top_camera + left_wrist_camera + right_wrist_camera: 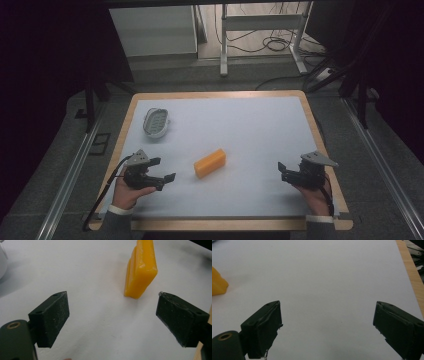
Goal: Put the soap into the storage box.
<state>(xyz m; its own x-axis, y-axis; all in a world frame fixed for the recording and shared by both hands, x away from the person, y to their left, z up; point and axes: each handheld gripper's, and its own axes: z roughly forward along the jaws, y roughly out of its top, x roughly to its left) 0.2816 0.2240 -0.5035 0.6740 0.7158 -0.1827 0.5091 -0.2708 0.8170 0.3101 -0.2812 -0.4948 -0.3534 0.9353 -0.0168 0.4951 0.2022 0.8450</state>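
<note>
1. Evidently, the left gripper (161, 169) was held with jaws spread and empty, aimed at the orange block (210, 163) lying just beyond it, mid-table.
2. The right gripper (285, 171) was likewise spread, well apart from the block.
3. A white dish (156, 122) was seen farther back.
4. An approach seemed under way; closing around the block would be needed next.
</note>
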